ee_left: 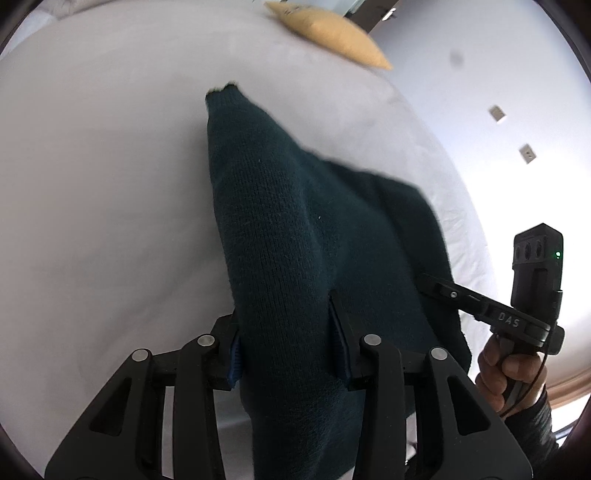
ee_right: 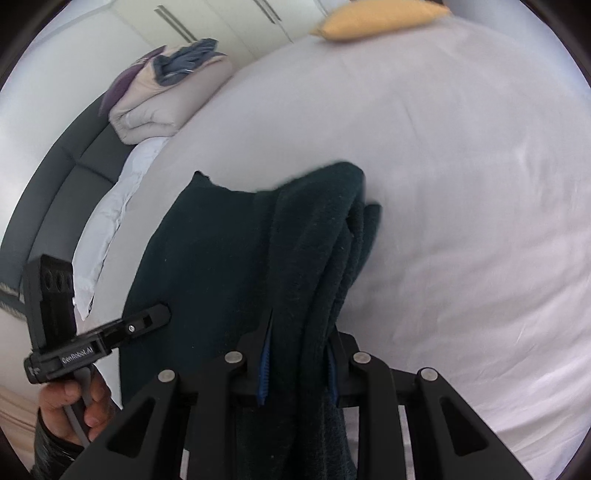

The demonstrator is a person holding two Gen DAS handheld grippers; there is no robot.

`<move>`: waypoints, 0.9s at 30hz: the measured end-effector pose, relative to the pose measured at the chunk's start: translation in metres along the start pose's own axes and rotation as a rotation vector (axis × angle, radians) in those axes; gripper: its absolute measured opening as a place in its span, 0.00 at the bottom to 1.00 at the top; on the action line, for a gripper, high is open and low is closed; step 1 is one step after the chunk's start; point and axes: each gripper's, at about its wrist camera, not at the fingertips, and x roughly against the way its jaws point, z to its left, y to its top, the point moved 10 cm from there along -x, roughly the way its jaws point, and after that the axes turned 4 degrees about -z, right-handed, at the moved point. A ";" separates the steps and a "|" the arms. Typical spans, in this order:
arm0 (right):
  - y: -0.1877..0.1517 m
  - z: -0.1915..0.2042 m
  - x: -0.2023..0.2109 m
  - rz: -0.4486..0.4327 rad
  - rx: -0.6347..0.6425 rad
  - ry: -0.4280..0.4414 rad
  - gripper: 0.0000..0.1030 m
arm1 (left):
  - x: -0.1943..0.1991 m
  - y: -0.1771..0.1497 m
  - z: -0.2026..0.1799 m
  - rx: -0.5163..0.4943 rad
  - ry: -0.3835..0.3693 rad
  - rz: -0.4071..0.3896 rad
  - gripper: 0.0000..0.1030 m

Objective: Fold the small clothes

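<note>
A dark teal knit sweater (ee_left: pixel 280 221) hangs over the white bed sheet (ee_left: pixel 92 184). One end trails away onto the sheet. In the left wrist view my left gripper (ee_left: pixel 288 339) is shut on a thick fold of it, and the knit fills the gap between the blue pads. The right gripper (ee_left: pixel 443 291), held by a hand (ee_left: pixel 506 373), bites the sweater's right edge. In the right wrist view my right gripper (ee_right: pixel 299 365) is shut on a bunched, layered part of the sweater (ee_right: pixel 325 236). The left gripper (ee_right: pixel 147 321) clamps the sweater's far-left edge.
A yellow pillow (ee_right: pixel 373 18) lies at the far edge of the bed. A folded beige duvet (ee_right: pixel 155 107) with blue clothing on top sits by the dark headboard (ee_right: pixel 55 184). White wardrobe doors (ee_right: pixel 221 22) stand behind. The sheet (ee_right: pixel 461 166) spreads wide to the right.
</note>
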 end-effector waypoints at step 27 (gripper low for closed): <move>-0.010 -0.012 0.061 -0.200 0.004 -0.114 0.70 | 0.086 0.017 -0.049 -0.210 0.339 -0.472 0.93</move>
